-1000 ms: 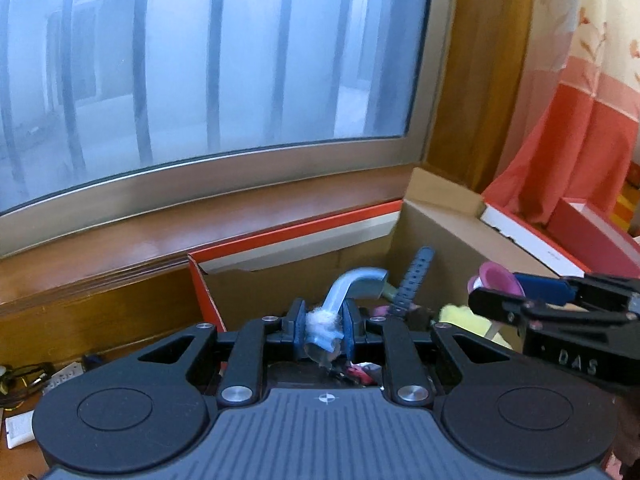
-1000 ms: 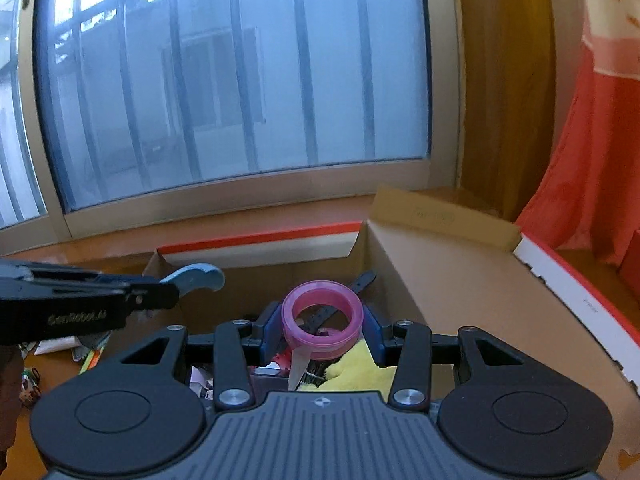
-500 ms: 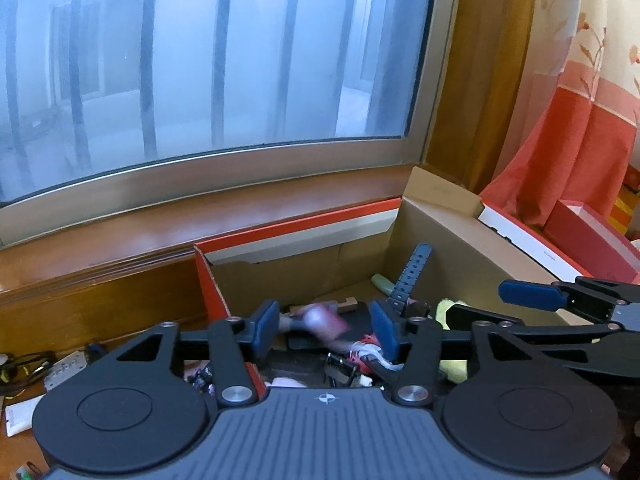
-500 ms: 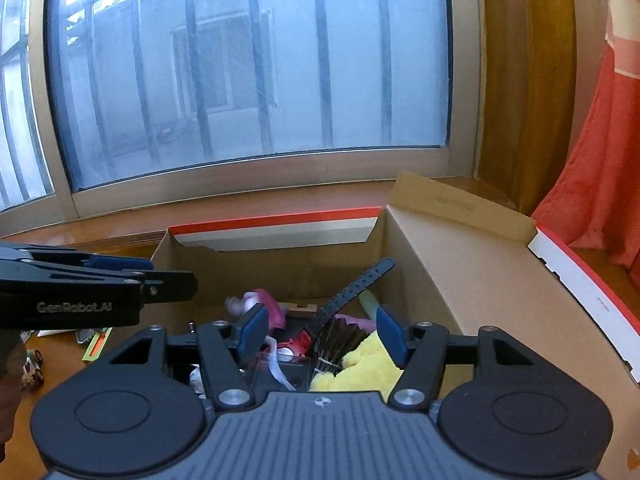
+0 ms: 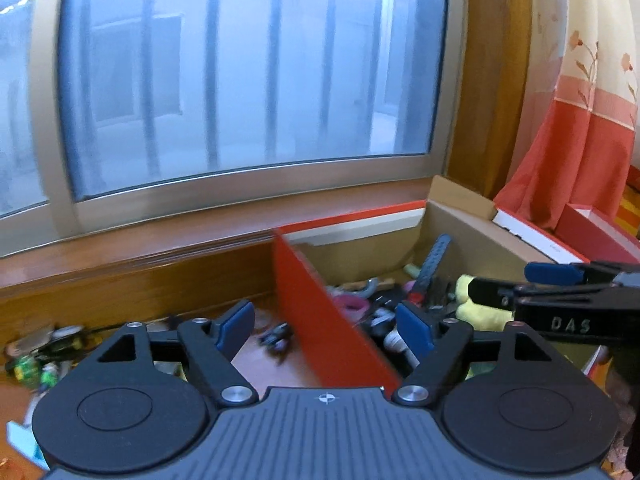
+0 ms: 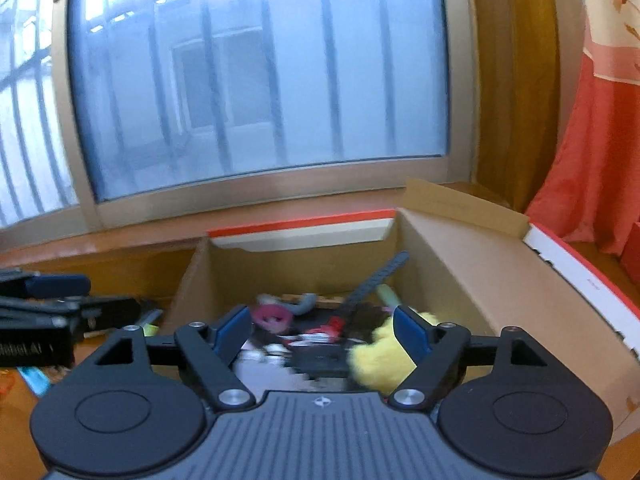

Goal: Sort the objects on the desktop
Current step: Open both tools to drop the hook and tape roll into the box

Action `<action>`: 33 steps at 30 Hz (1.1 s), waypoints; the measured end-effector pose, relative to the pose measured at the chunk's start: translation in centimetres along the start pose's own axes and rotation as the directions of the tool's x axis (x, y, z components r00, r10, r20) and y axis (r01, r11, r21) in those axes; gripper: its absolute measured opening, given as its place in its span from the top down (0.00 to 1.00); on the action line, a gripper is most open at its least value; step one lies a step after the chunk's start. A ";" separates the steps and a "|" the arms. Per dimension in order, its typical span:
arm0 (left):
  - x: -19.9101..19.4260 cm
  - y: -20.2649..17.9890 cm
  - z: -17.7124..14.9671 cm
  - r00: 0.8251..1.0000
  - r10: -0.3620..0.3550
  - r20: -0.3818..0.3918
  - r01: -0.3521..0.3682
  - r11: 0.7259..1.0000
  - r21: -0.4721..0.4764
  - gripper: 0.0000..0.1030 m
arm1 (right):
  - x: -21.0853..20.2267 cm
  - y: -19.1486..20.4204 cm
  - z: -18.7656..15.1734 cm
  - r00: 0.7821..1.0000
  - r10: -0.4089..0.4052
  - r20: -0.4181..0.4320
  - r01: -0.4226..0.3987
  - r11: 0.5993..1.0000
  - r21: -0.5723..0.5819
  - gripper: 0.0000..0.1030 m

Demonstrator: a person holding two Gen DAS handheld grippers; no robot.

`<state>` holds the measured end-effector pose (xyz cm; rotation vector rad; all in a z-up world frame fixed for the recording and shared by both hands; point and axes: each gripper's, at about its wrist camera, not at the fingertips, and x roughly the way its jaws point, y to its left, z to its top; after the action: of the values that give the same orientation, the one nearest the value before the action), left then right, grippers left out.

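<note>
Two grippers, both empty. Left wrist view: left gripper spread wide, jaws just opening, straddling the cardboard box wall; risk of snagging it. Right wrist view: right gripper likewise spread, just opening, above the pink tape roll lying inside; retreat could clip the clutter.

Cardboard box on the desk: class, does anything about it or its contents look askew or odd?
Yes. The black strap leans up against the cardboard box wall instead of lying flat, and the pink tape roll, yellow cloth and other bits lie jumbled together.
</note>
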<state>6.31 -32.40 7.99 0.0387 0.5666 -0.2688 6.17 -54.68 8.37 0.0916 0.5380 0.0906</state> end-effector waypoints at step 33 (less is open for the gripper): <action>-8.8 22.6 -9.6 0.974 0.188 -0.128 -0.207 0.966 -0.154 0.16 | -2.6 26.0 -6.2 0.980 0.192 -0.050 -0.198 0.964 -0.176 0.17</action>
<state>0.06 -7.48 3.75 -0.0513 0.6906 -0.0240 -0.82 -28.80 7.29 -0.0344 0.5499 0.3333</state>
